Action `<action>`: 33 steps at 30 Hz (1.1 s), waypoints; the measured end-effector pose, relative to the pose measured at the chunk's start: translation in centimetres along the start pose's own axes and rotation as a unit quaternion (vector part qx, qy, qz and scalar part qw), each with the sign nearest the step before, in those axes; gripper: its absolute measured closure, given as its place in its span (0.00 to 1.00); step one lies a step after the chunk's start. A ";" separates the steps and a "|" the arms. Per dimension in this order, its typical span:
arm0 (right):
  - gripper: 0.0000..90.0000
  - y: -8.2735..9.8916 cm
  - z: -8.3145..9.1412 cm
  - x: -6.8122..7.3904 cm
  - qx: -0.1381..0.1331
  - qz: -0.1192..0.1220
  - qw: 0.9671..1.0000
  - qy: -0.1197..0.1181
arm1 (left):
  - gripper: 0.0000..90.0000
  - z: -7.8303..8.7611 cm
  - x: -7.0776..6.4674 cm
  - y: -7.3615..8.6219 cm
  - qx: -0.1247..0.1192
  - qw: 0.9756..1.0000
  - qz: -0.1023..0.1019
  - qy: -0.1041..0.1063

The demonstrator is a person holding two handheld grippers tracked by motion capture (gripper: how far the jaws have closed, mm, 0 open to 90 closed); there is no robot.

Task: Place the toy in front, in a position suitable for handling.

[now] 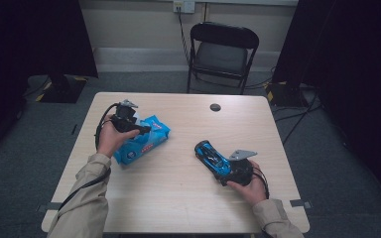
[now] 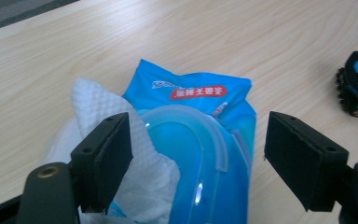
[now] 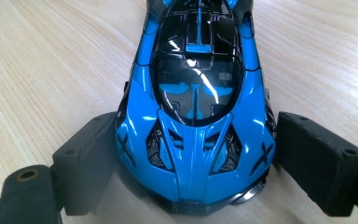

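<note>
Wipes pack (image 2: pixel 200 140): blue, red label with white characters, too blurred to read; lies on table (image 1: pixel 178 198) left side, white wipe (image 2: pixel 107 116) sticking out. Left gripper (image 2: pixel 198 158) jaws apart, straddling pack, pads not pressing. Right gripper (image 3: pixel 196 163) jaws clamped on blue toy car (image 3: pixel 198 102), at table right.

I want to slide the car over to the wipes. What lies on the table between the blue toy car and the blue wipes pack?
Nothing: in the high view, bare wooden table runs between the wipes pack and the toy car.
</note>
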State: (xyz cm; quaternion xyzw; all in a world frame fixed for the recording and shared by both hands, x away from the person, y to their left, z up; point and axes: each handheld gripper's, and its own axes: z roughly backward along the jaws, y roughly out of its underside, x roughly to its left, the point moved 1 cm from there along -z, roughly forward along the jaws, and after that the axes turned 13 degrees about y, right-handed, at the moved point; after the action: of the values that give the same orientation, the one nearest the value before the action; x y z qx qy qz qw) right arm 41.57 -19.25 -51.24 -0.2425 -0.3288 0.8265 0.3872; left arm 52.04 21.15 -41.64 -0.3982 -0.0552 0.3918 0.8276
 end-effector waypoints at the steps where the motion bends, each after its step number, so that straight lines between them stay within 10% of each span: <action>1: 0.16 0.0 0.0 0.0 0.000 0.000 1.000 0.000 | 0.27 0.0 0.1 0.0 0.001 1.000 0.003 -0.002; 15: 0.16 0.0 0.0 0.0 -0.001 0.001 1.000 -0.001 | 0.37 1.4 1.7 -0.1 -0.023 0.999 0.025 -0.033; 33: 0.16 0.0 0.0 0.0 -0.001 0.002 1.000 -0.002 | 0.58 0.5 2.0 0.0 -0.019 0.999 0.038 -0.020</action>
State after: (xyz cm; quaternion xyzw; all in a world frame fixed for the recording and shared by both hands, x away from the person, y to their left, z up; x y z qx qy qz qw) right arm 41.61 -19.26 -51.25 -0.2420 -0.3300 0.8274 0.3846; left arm 53.22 22.77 -41.73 -0.4073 -0.0639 0.4302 0.8031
